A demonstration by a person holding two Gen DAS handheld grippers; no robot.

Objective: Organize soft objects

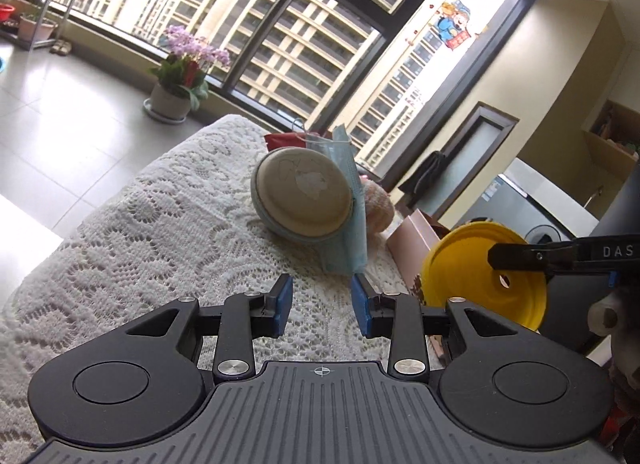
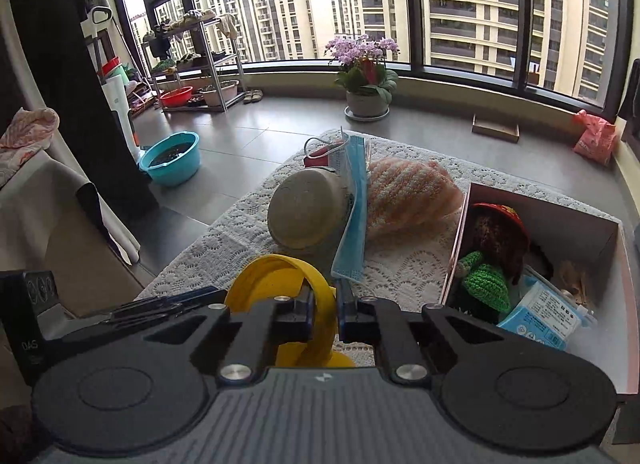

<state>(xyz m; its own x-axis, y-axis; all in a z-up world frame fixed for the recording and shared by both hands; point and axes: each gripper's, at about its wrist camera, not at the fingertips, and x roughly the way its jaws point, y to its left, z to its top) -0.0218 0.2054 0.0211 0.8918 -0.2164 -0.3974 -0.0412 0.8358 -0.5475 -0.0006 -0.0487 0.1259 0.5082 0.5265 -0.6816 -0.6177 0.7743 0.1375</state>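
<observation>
Yellow plastic fills the bite of my right gripper point(image 2: 323, 314): its jaws are clamped on the rim of a round yellow bowl-like piece point(image 2: 280, 284), which stands on edge, its open mouth turned towards the left gripper in that camera's view. My left gripper point(image 1: 322, 306) hangs part open over the lace cloth point(image 1: 160, 224), nothing between its blue pads point(image 1: 283, 300). Just ahead of it a blue face mask point(image 1: 352, 224) stands almost upright, long axis running up and away from me, leaning against a beige round case point(image 1: 304, 192) tipped on its side. Behind them lies a pink knitted piece point(image 2: 408, 192), lengthwise across the cloth. Right of it, an open box point(image 2: 576, 232) holds a green crocheted doll point(image 2: 486, 284).
</observation>
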